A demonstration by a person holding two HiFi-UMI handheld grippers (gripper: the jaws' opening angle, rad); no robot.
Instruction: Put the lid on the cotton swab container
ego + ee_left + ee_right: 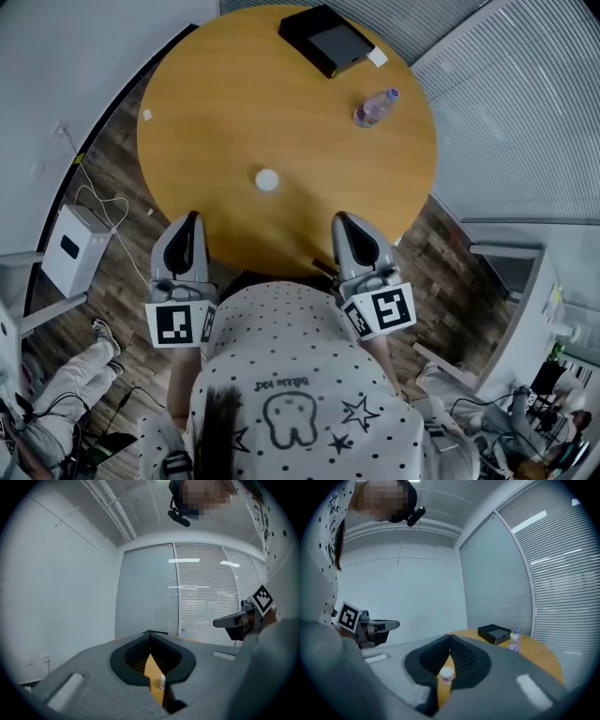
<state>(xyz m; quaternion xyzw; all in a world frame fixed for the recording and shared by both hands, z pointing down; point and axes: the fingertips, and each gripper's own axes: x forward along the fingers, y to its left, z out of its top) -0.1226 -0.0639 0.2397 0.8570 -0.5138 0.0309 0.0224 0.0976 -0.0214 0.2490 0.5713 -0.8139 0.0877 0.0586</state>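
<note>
The cotton swab container (267, 179) is a small white round jar standing alone near the middle of the round wooden table (216, 94). I cannot make out a separate lid. Both grippers hover at the table's near edge, short of the jar. My left gripper (193, 217) is shut and holds nothing. My right gripper (339, 218) is likewise shut and bare. In the left gripper view the jar (162, 682) shows through the slit below the closed jaws. In the right gripper view the jar (446, 675) shows the same way, with a pale label.
A black box (326, 39) and a lying water bottle (375, 107) sit at the table's far side. A small white scrap (146, 114) lies near the left rim. On the floor at left stand a white box (75, 248) and cables. People sit at both lower corners.
</note>
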